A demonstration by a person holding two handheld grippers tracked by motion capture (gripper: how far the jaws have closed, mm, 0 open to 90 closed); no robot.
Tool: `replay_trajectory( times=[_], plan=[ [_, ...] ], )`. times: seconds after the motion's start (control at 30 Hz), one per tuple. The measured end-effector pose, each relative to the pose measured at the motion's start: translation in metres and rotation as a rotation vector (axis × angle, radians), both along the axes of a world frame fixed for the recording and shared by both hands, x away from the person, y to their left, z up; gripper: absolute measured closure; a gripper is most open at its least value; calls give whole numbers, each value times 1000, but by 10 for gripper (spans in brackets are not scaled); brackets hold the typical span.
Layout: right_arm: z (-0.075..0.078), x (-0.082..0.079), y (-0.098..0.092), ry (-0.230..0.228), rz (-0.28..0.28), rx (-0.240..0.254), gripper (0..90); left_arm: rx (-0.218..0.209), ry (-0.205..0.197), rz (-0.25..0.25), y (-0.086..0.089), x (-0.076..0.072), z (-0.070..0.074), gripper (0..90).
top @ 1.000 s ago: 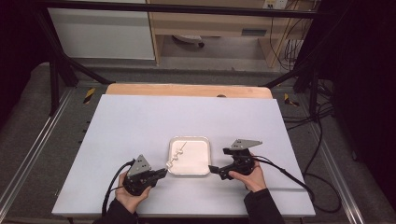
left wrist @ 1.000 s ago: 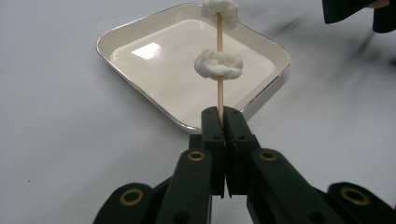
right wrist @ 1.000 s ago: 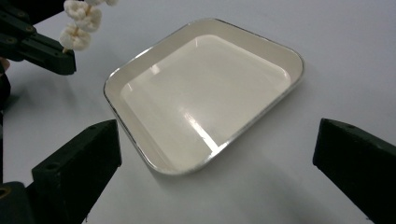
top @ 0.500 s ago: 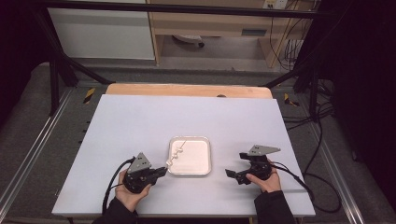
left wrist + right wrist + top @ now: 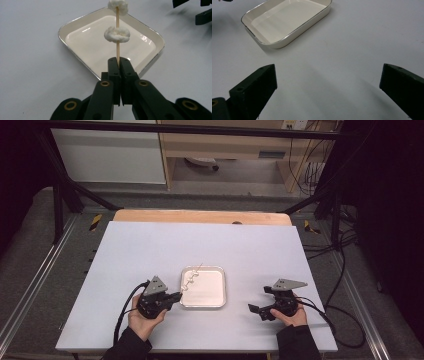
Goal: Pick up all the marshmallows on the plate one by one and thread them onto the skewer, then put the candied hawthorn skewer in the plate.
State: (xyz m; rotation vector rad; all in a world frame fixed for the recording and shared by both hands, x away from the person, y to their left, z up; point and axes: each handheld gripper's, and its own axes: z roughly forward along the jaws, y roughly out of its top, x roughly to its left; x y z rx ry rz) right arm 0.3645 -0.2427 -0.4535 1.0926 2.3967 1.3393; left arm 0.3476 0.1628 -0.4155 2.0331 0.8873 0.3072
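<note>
My left gripper (image 5: 176, 296) (image 5: 117, 60) is shut on the near end of a thin wooden skewer (image 5: 117, 48) (image 5: 192, 276), which reaches out over a white square tray (image 5: 221, 292) (image 5: 75, 40) (image 5: 264, 27). Two white puffy pieces are threaded on the skewer, one (image 5: 117, 35) at mid-length and another (image 5: 118, 5) near the far end. My right gripper (image 5: 256, 310) (image 5: 328, 87) stands open above bare table to the right of the tray, with nothing between its jaws.
The white tabletop (image 5: 150, 250) spreads wide around the tray. A wooden strip (image 5: 200, 216) borders its far edge. Black frame bars and cables lie off the table's right side (image 5: 345, 260).
My right gripper has drawn back from the tray's right edge, moving right and toward the near edge of the table. The left gripper and skewer have stayed put.
</note>
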Motion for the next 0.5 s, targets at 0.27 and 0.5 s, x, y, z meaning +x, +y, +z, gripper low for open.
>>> replay_trajectory(
  times=[0.27, 0.5],
  plan=[
    [1, 0, -1, -2, -2, 1, 16, -3, 9, 6, -9, 11, 6, 882],
    [0, 0, -1, -6, 2, -3, 16, 16, 26, 28, -19, 21, 3, 882]
  ],
)
